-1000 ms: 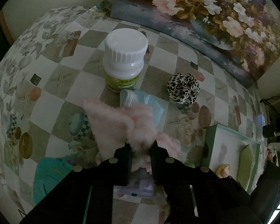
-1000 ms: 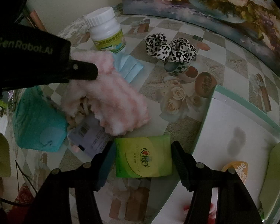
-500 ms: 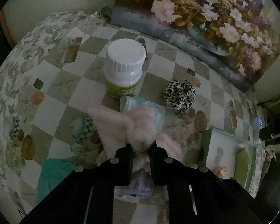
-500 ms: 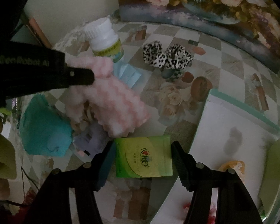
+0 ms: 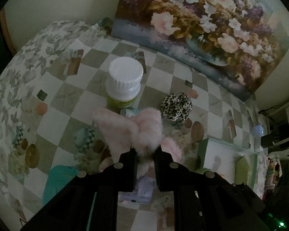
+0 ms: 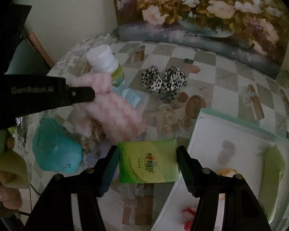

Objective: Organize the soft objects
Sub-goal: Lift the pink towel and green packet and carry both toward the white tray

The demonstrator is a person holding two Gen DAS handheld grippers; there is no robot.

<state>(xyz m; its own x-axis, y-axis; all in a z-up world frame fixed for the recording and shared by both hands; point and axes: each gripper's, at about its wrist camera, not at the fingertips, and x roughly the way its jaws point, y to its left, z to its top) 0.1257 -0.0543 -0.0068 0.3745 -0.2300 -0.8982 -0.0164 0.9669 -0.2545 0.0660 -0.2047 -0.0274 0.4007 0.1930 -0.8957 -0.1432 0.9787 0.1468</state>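
A fluffy pink cloth [image 5: 129, 129] hangs bunched from my left gripper [image 5: 145, 152], which is shut on its top; its lower end trails down toward the checked tablecloth. In the right wrist view the same pink cloth [image 6: 117, 113] droops from the left gripper [image 6: 86, 94]. My right gripper [image 6: 147, 150] is shut on a flat green tissue packet [image 6: 148, 163], one pad on each short side, and holds it above the table. A leopard-print scrunchie [image 5: 176, 105] lies further back, also visible as the scrunchie [image 6: 163, 79].
A white-capped bottle [image 5: 124, 82] stands behind the pink cloth. A teal soft item [image 6: 55, 150] lies at the left, a pale blue mask [image 6: 130, 96] under the cloth. A green-rimmed white box [image 6: 240, 123] is at the right. A flower painting [image 5: 202, 28] leans at the back.
Both grippers have risen, so the table looks farther off. The pink cloth went up with the left gripper, the green packet with the right.
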